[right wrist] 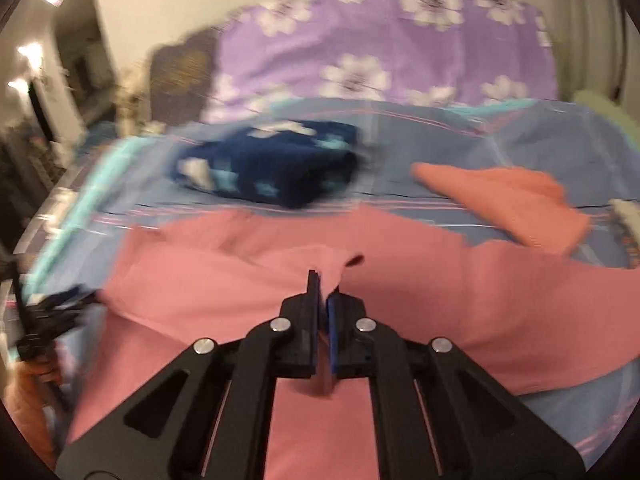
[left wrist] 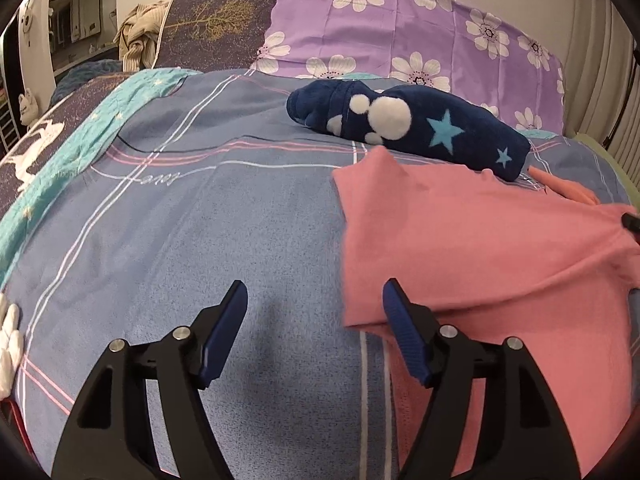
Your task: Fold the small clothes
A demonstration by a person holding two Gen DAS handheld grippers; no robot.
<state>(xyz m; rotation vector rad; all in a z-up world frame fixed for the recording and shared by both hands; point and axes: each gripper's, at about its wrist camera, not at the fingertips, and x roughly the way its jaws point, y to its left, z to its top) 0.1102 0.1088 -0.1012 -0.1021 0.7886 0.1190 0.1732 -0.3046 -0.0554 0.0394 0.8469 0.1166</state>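
The pink garment (left wrist: 480, 248) is spread out on the bed (left wrist: 200, 240), lying on the blue striped bedspread (left wrist: 256, 208). The right gripper (right wrist: 324, 292) has its jaws pressed together on a bunched-up fold of the pink fabric, pinching it a little above the rest of the cloth. The right wrist view is pretty blurry, so the finer details are hard to make out. The left gripper (left wrist: 314, 300) is just beside the pink garment's edge with its jaws spread wide and nothing between them. Just beyond the pink garment sits a folded navy piece with stars and white dots (left wrist: 408, 124). An orange cloth (right wrist: 516, 204) lies near it too. Well past the pink garment there's a purple flowered pillow (left wrist: 400, 28).
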